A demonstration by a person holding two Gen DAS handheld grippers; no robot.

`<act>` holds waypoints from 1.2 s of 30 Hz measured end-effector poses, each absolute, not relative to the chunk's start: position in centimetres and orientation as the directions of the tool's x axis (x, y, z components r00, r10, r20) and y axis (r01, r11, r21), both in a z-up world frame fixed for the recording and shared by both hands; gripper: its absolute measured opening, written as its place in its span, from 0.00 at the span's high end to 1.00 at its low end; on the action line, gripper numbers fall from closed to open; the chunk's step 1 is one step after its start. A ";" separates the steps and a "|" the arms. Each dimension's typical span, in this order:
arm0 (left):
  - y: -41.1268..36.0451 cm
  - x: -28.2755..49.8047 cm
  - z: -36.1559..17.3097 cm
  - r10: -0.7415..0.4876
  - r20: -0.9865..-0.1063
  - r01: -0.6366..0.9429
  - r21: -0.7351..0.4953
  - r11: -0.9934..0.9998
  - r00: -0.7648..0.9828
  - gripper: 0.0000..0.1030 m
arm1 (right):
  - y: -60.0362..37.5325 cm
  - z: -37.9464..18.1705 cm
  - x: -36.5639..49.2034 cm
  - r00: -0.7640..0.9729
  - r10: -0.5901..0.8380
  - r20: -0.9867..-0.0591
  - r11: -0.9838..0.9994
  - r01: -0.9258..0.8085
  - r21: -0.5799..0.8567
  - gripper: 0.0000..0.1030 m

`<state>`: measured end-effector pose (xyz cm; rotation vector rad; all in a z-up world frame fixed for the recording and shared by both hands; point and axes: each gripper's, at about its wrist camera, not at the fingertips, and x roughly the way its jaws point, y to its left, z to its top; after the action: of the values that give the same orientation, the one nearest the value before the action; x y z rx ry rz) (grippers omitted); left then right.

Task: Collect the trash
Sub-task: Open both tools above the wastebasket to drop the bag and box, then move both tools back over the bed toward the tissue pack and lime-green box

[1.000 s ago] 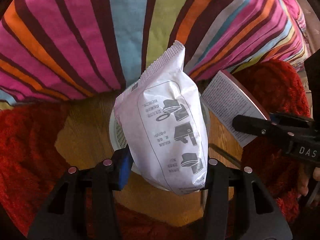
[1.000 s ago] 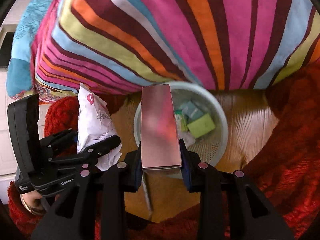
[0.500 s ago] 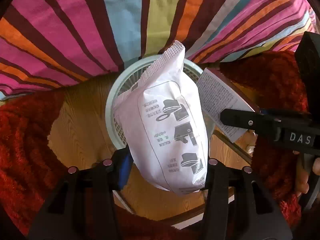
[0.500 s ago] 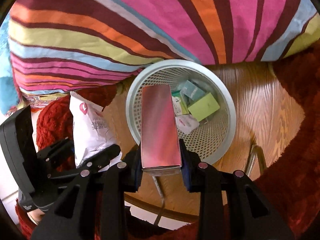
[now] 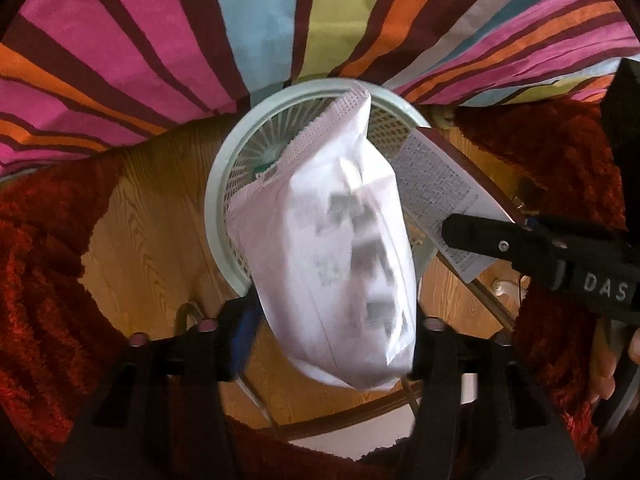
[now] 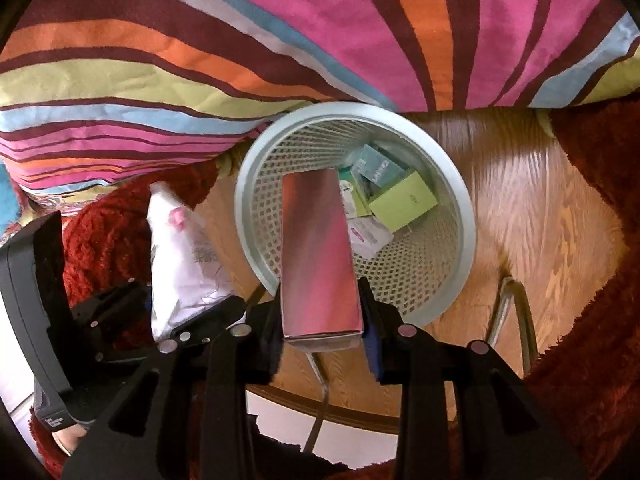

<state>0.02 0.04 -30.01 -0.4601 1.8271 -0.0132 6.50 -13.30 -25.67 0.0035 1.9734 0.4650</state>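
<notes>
A pale green round mesh wastebasket [image 6: 460, 216] is standing on the wooden floor, butting against a striped fabric cushion [image 6: 280, 40] at its twelve o'clock. Inside it, a lime green carton [image 6: 404, 200], a teal box [image 6: 376, 168] and a small white sachet [image 6: 368, 236] are lying toward three o'clock. The left gripper [image 5: 328, 344] is spreading its jaws; the blurred white plastic pouch [image 5: 344, 248] is sitting loose between them, over the basket's six o'clock rim. The right gripper [image 6: 320, 336] is just starting to open, its pads still touching the shiny pink rectangular box [image 6: 316, 256], which is hanging above the basket's nine o'clock side.
</notes>
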 end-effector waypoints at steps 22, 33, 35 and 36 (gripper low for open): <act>1.0 0.3 -26.1 -0.248 -0.965 -0.304 -0.212 0.929 -0.084 0.25 | -14.2 -22.4 7.3 -0.356 0.285 -0.890 0.920 -0.160 0.359 0.34; 2.7 1.2 -16.3 -0.119 -0.959 -0.254 -0.186 0.949 0.256 0.25 | -14.4 -11.5 9.9 -0.047 0.447 -0.893 0.850 -0.288 0.441 0.34; 3.3 2.0 -14.6 -0.088 -0.943 -0.253 -0.175 0.952 0.320 0.25 | -14.3 -9.2 11.1 0.054 0.466 -0.883 0.848 -0.312 0.428 0.34; 3.6 2.4 -13.9 -0.077 -0.933 -0.251 -0.172 0.953 0.350 0.25 | -14.3 -8.1 11.8 0.108 0.472 -0.875 0.849 -0.323 0.418 0.34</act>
<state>2.44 3.64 -13.87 -0.3086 1.2130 0.1151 11.84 -14.29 -8.12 0.1337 1.3409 0.5876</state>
